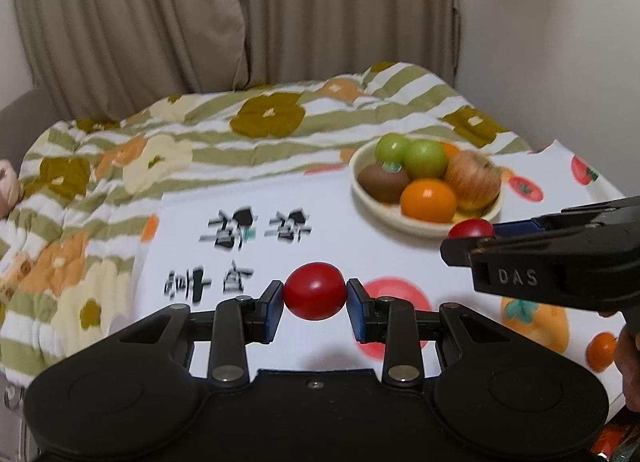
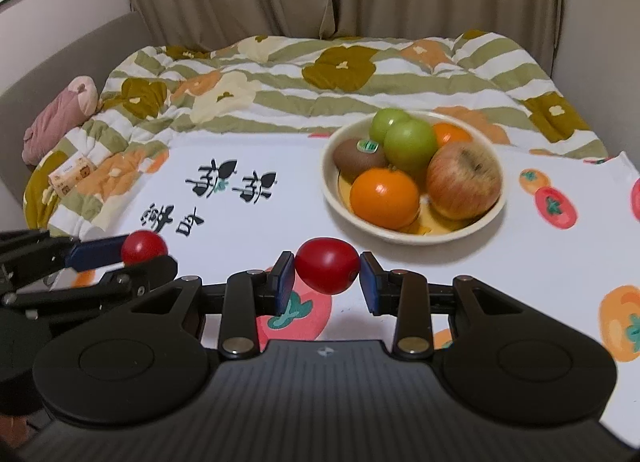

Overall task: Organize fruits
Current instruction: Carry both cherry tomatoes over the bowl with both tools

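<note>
I am gripping a red tomato (image 1: 315, 296) in each claw (image 2: 327, 272); the bowl (image 2: 412, 236) is lying just ahead, nearer my right claw.

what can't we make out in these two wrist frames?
- Second orange: left wrist view, mostly hidden behind the green fruit and apple.
- Right tool's tomato: left wrist view, lower half covered by that tool's finger.
- Black print on the cloth: left wrist view, blurred; unreadable.
- Bowl floor: both views, covered by fruit.
- Small box on the blanket: right wrist view, label too small.
</note>
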